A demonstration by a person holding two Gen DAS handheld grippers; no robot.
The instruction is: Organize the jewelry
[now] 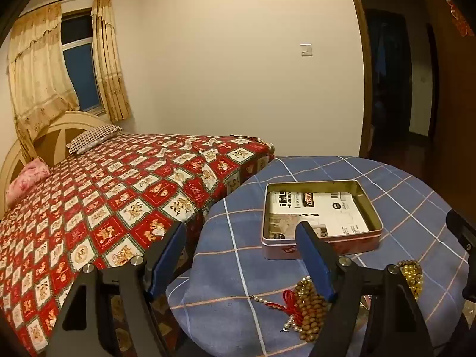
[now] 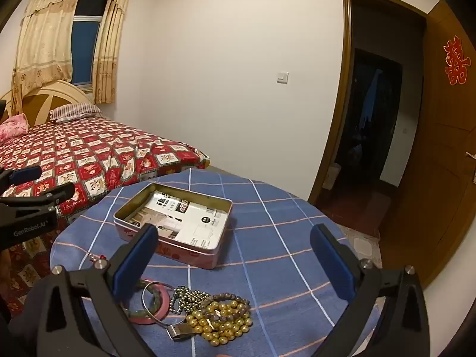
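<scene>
A round table under a blue checked cloth (image 2: pixel 282 238) carries an open pink tin (image 2: pixel 184 253) with printed white paper inside. In front of it lies a jewelry heap: golden bead bracelets (image 2: pixel 223 324), a dark metallic bead string (image 2: pixel 184 297) and a pink bangle (image 2: pixel 157 305). My right gripper (image 2: pixel 235 260) hovers open above this heap, with nothing between its blue pads. In the left wrist view, my left gripper (image 1: pixel 241 255) is open and empty over the table's left edge, short of the tin (image 1: pixel 357 245). Wooden beads (image 1: pixel 309 306) and a red cord with pearls (image 1: pixel 276 300) lie below it.
A bed with a red patterned cover (image 1: pixel 119 193) touches the table's left side. An open wooden door (image 2: pixel 446 148) and a dark doorway (image 2: pixel 372 119) stand at the right. The white wall lies behind the table.
</scene>
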